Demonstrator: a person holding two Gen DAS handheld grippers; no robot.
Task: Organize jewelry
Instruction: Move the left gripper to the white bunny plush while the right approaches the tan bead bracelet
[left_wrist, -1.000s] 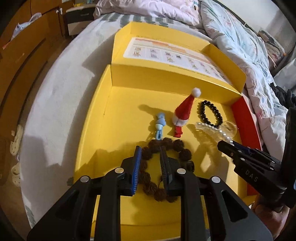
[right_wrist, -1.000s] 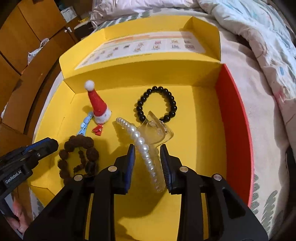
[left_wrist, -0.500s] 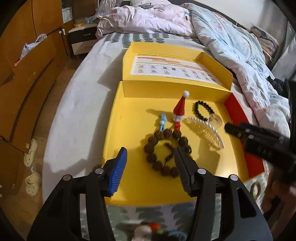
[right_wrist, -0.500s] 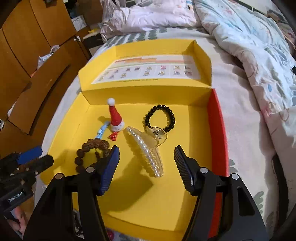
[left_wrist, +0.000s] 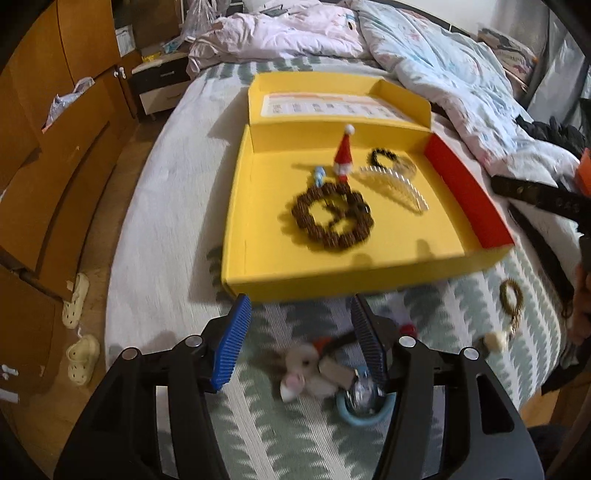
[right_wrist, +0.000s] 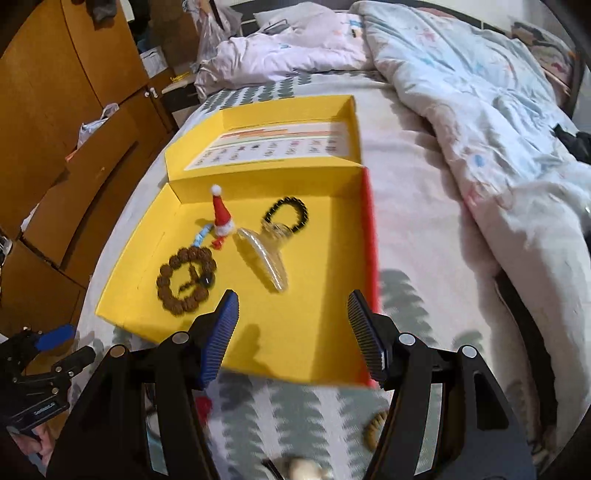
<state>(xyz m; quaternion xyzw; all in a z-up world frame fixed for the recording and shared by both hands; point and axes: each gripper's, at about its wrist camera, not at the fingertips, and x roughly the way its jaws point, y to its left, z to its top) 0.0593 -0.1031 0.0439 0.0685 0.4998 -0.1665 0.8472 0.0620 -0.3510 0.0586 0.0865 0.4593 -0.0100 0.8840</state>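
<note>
One open yellow box sits on the bed, holding five pieces. There are two bracelets: one of brown beads, one of black beads. There are three clips: one pearl claw clip, one red Santa-hat clip, one small blue clip. The left gripper and right gripper both hang short of the box's near wall, jaws apart, nothing between them. Several blurred trinkets lie loose on the bedspread, among them one blue ring and one bronze bracelet.
</note>
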